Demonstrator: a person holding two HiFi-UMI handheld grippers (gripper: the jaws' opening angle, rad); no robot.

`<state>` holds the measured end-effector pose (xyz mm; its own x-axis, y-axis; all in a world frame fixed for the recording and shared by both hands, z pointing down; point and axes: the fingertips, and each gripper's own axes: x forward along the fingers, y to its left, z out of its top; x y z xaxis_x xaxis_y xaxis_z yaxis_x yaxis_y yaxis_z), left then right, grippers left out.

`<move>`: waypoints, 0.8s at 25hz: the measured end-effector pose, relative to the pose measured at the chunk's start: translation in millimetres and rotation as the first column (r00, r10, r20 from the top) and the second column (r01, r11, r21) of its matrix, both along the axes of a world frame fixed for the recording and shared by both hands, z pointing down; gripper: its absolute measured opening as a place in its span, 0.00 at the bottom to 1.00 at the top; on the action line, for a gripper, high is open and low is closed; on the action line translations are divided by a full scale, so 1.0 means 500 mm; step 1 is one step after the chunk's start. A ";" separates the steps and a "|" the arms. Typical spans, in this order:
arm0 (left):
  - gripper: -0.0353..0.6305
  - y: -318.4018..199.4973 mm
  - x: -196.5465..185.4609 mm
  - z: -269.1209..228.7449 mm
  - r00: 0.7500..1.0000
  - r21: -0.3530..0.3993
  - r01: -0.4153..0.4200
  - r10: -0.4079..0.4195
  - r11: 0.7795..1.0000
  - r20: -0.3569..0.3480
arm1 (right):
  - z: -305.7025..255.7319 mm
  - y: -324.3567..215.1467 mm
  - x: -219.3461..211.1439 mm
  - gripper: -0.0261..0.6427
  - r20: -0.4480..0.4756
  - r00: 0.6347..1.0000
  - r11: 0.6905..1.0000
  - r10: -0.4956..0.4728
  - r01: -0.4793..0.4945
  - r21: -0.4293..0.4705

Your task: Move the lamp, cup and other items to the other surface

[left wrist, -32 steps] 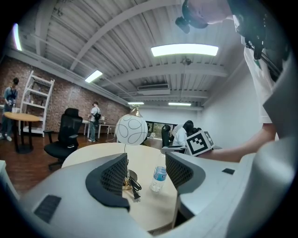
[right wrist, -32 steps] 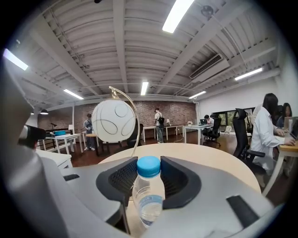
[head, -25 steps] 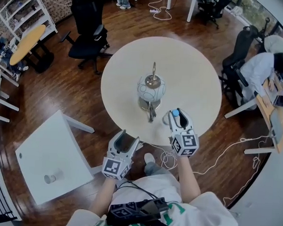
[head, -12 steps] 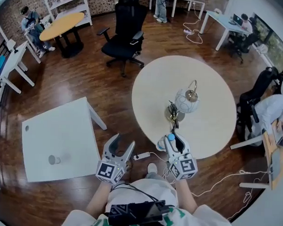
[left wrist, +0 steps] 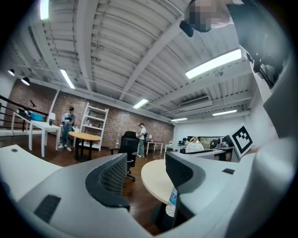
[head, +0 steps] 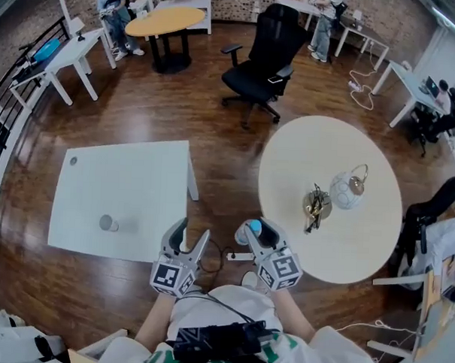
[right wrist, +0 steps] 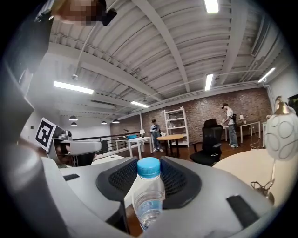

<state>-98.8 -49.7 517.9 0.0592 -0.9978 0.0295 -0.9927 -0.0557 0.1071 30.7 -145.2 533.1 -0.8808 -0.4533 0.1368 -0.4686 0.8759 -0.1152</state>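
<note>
My right gripper (head: 255, 235) is shut on a clear water bottle (head: 254, 228) with a blue cap; in the right gripper view the bottle (right wrist: 149, 197) stands upright between the pads. My left gripper (head: 191, 232) is open with nothing between its fingers (left wrist: 111, 174). Both hang over the wooden floor between the two tables. A white globe lamp (head: 348, 187) and a dark bunch like keys (head: 314, 205) stand on the round beige table (head: 288, 172) at the right. On the white square table (head: 129, 188) at the left stands a small clear cup (head: 107, 223).
A black office chair (head: 263, 62) stands beyond the gap between the tables. A power strip with cable (head: 238, 256) lies on the floor by my feet. Further back are a yellow oval table (head: 174, 18), white desks and people.
The view has swung left from the round table toward the white square table. Both grippers came along, off the round table's edge to above the floor. The bottle stays in the right gripper.
</note>
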 end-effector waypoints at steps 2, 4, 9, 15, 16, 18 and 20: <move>0.41 0.036 -0.037 -0.001 0.998 0.000 0.055 -0.055 0.998 0.010 | 0.001 0.025 -0.061 0.30 -0.010 0.998 0.998 -0.064 0.064 -0.019; 0.41 0.075 -0.082 0.001 0.993 -0.001 0.122 -0.122 0.993 0.012 | 0.006 0.046 -0.124 0.30 -0.014 0.992 0.991 -0.127 0.127 -0.031; 0.41 0.166 -0.187 0.015 0.959 -0.014 0.282 -0.282 0.959 -0.007 | 0.022 0.080 -0.270 0.30 -0.016 0.970 0.969 -0.244 0.243 -0.031; 0.41 0.291 -0.283 0.036 0.899 -0.044 0.436 -0.437 0.899 -0.019 | 0.063 0.138 -0.452 0.30 -0.023 0.923 0.923 -0.385 0.385 -0.027; 0.41 0.309 -0.296 0.041 0.890 -0.047 0.455 -0.456 0.889 -0.019 | 0.065 0.142 -0.482 0.30 -0.020 0.916 0.916 -0.400 0.400 -0.026; 0.41 0.339 -0.319 0.050 0.873 -0.056 0.485 -0.487 0.873 -0.017 | 0.062 0.147 -0.541 0.30 -0.015 0.904 0.904 -0.427 0.427 -0.019; 0.41 0.364 -0.341 0.058 0.860 -0.066 0.507 -0.509 0.859 -0.015 | 0.053 0.150 -0.601 0.30 -0.018 0.893 0.893 -0.449 0.449 0.000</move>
<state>-269.5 132.5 546.9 -0.4540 -0.8860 0.0943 -0.8775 0.4630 0.1253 -269.9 -70.2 559.6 -0.9882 -0.0103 0.1527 -0.0269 0.9939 -0.1069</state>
